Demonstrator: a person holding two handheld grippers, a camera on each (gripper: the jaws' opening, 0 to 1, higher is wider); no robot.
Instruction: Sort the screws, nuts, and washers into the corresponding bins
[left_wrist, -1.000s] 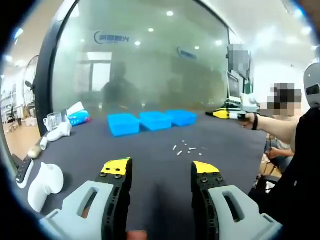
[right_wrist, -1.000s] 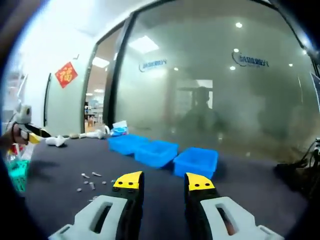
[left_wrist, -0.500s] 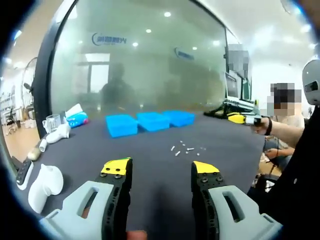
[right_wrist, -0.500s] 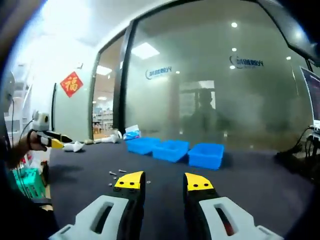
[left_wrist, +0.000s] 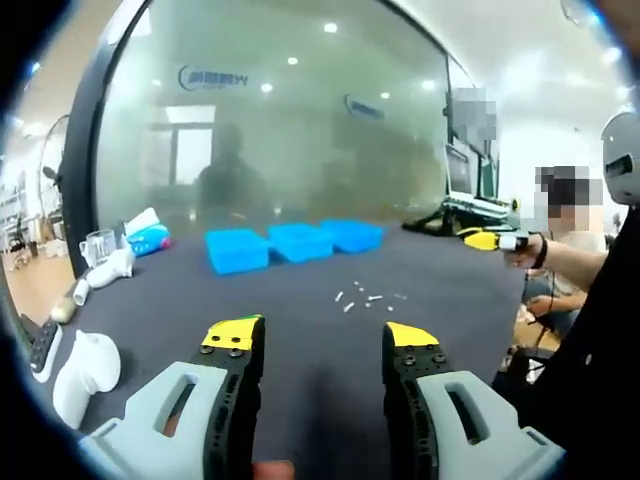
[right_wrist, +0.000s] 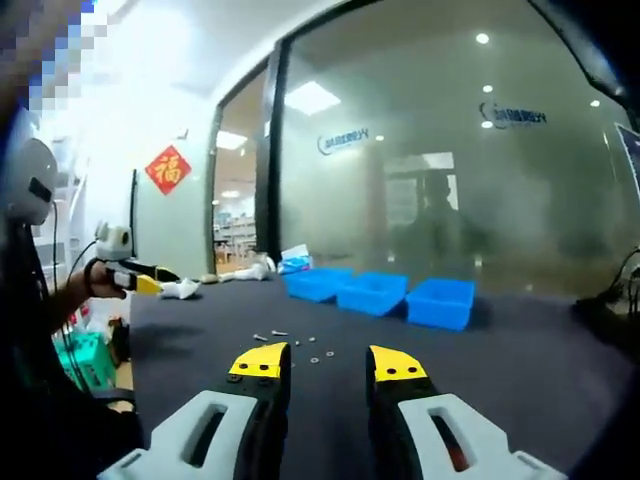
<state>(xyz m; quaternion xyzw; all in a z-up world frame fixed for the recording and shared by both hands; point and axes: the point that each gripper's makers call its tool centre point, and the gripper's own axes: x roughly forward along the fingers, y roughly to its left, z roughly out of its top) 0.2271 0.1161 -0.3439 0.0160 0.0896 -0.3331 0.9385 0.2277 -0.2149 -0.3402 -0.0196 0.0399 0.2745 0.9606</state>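
In the left gripper view the left tool (left_wrist: 324, 340) hangs above the dark bench (left_wrist: 300, 330) with its yellow-tipped jaws apart, holding and touching nothing. In the right gripper view the right tool (right_wrist: 329, 361) is likewise spread and empty. Past the tips, on the bench, lies a loose scatter of small screws, nuts and washers (left_wrist: 362, 298) (too small to count). Farther back, three blue bins (left_wrist: 292, 243) sit in a row by the glass wall (left_wrist: 280, 110).
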